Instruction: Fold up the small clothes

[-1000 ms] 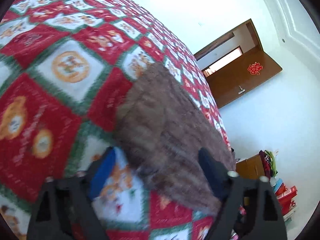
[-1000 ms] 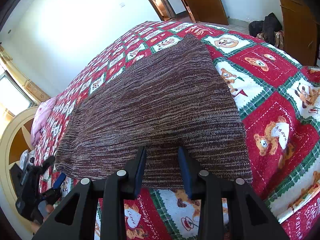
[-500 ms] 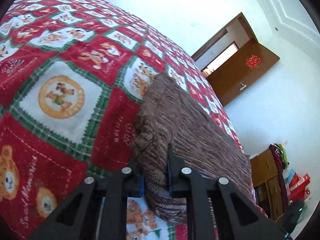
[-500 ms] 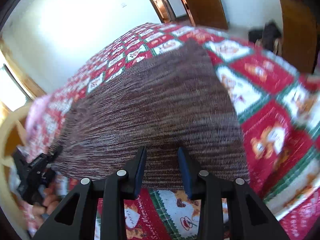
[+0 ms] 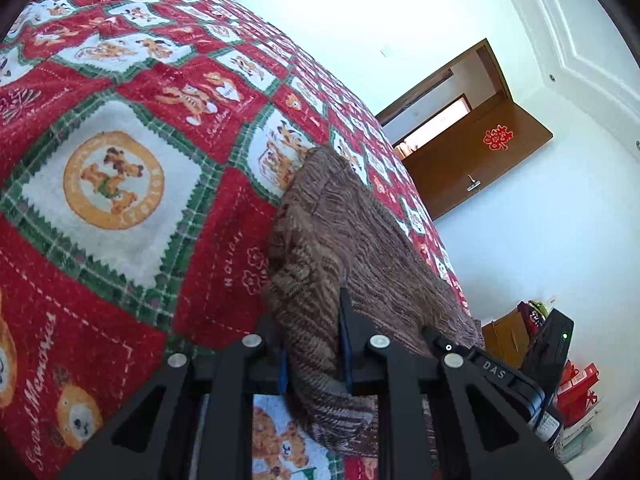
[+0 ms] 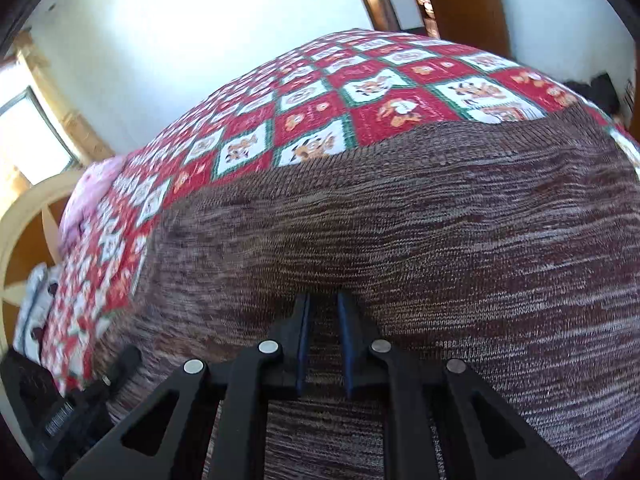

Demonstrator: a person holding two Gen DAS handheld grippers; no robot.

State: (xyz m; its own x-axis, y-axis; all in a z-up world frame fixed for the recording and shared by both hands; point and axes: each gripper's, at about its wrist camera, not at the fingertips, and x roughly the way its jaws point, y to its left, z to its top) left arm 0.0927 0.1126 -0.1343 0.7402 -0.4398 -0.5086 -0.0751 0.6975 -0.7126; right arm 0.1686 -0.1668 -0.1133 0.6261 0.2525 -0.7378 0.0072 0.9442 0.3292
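Your left gripper (image 5: 310,328) is clamped on a bunched corner of the brown knit garment (image 5: 352,240), the fabric pinched thick between its two fingers and lifted off the red, white and green teddy-bear quilt (image 5: 112,184). From that corner the garment runs away across the quilt toward the open wooden door (image 5: 480,160). Your right gripper (image 6: 322,308) has just been closing; its jaws now stand narrow on the garment (image 6: 440,232), the knit puckering into the gap at their tips, so it looks pinched there too. In the right wrist view the garment spreads wide over the quilt (image 6: 312,108), its far edge lying across the bear squares. The other gripper's black body shows at the garment's near left edge.
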